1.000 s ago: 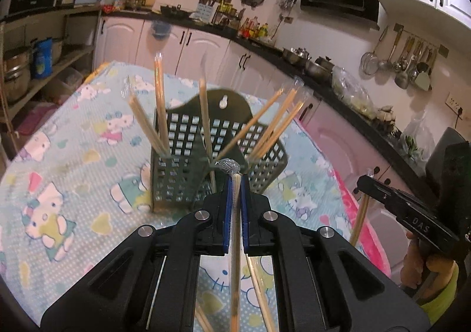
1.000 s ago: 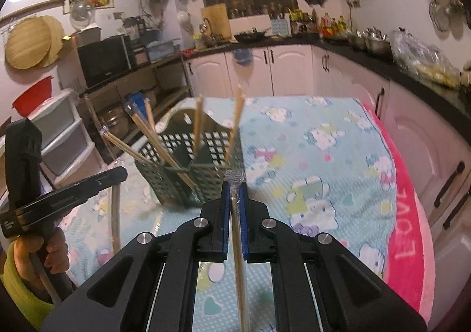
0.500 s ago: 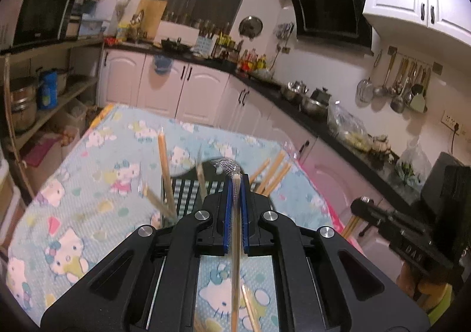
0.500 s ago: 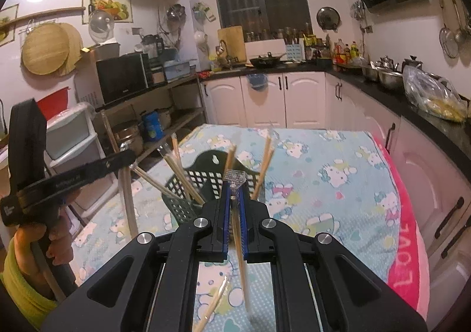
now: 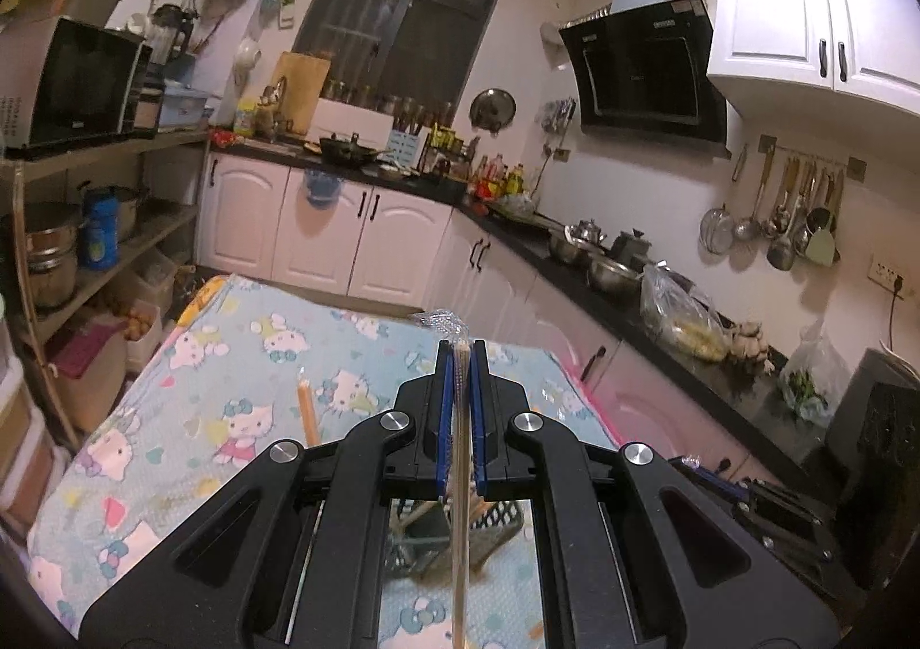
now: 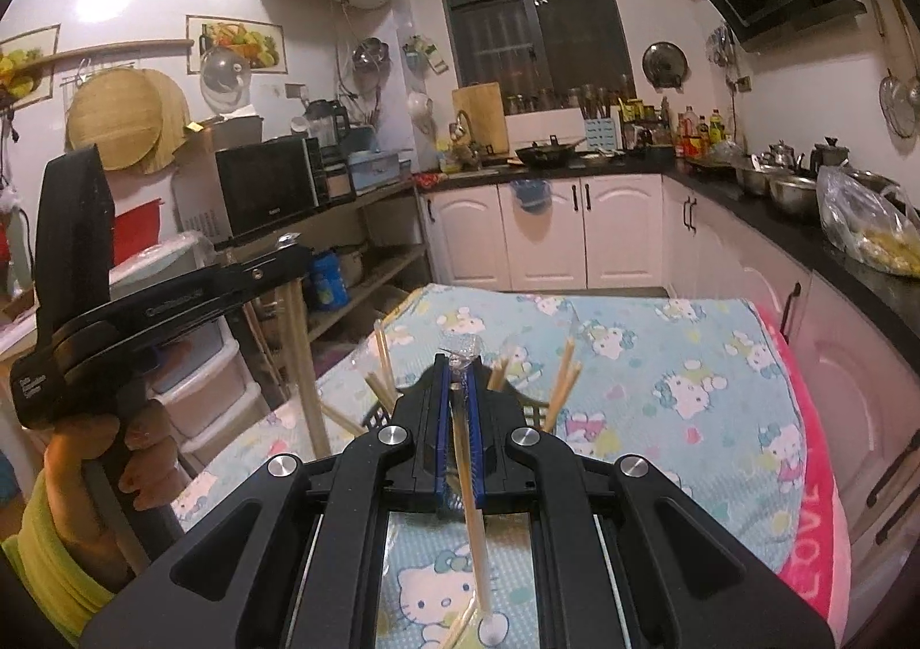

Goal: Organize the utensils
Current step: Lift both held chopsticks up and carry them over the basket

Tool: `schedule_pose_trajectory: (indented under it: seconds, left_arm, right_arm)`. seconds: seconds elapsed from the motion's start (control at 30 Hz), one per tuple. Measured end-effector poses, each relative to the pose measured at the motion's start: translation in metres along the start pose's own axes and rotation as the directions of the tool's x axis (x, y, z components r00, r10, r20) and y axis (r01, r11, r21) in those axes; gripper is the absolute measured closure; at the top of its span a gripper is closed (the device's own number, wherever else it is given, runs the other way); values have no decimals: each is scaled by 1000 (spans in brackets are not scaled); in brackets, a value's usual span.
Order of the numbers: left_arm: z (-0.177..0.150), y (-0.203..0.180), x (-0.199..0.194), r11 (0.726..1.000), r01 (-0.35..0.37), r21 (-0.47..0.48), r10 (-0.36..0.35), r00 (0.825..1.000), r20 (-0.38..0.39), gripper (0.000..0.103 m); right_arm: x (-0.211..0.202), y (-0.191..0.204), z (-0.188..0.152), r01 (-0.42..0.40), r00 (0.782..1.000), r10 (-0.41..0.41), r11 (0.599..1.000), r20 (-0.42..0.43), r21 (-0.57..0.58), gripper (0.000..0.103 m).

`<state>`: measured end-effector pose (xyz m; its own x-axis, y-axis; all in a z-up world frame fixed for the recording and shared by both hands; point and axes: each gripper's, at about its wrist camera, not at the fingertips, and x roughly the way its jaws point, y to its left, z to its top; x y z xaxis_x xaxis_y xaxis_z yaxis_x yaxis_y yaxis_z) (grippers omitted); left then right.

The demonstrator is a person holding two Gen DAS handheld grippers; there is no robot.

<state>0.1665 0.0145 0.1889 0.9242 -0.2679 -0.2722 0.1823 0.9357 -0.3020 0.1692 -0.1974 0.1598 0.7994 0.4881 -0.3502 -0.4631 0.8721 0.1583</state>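
Your left hand-held gripper (image 5: 460,356) is clamped tight on a wrapped pair of chopsticks (image 5: 459,505), held above the tabletop (image 5: 241,361). Your right hand-held gripper (image 6: 458,370) pinches another wrapped chopstick (image 6: 474,505) the same way. The dark mesh utensil basket (image 6: 532,410) sits just below and ahead, largely hidden behind the jaws, with loose chopsticks (image 6: 560,376) fanning up from it toward your held sticks.

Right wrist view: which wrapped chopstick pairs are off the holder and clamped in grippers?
Two: one in the right gripper, hanging down, and one under the left gripper. The rest stand in the basket holder.
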Motion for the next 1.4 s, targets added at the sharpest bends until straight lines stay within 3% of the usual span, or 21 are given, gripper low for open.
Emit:
schedule_pose_trajectory:
  seconds: [0.53, 0.87, 1.13, 1.4]
  left_arm:
    - [25, -23, 29, 994, -94, 62, 84, 986, 146, 102]
    - [24, -16, 48, 991, -131, 42, 121, 976, 182, 102]
    - [15, -14, 62, 986, -157, 60, 143, 972, 188, 102]
    - [1, -5, 81, 983, -177, 56, 166, 972, 167, 102]
  right_arm:
    - [6, -5, 47, -21, 995, 22, 1000, 102, -3, 97]
    - [10, -11, 72, -15, 985, 12, 1000, 171, 20, 97]
    - [23, -19, 75, -8, 980, 0, 999, 201, 38, 97]
    - [47, -26, 57, -2, 983, -8, 998, 185, 57, 97]
